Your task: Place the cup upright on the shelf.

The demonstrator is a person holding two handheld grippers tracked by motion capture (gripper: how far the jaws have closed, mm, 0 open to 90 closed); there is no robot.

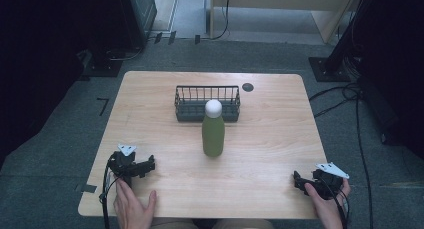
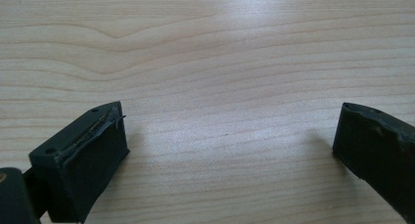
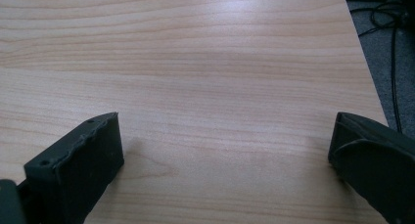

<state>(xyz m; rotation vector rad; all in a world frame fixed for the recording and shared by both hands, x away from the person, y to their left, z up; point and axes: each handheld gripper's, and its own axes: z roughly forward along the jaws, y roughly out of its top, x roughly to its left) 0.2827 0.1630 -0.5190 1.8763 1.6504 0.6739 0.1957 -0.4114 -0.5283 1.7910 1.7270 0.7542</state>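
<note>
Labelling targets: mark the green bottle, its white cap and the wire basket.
green bottle (image 1: 213, 135): high view, middle of the green body.
white cap (image 1: 213, 107): high view, top of the rounded cap.
wire basket (image 1: 183, 96): high view, left part of its wire wall.

Left gripper (image 1: 150, 165) held low in left hand (image 1: 132, 205), jaws wide apart; right gripper (image 1: 298, 181) likewise, in right hand (image 1: 325, 201).

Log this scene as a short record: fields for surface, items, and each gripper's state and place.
surface: wooden table
bottle: green bottle with white cap, upright at table centre
basket: dark wire basket, just behind the bottle
left gripper: open, holding nothing, near front left edge
right gripper: open, holding nothing, near front right corner
</note>
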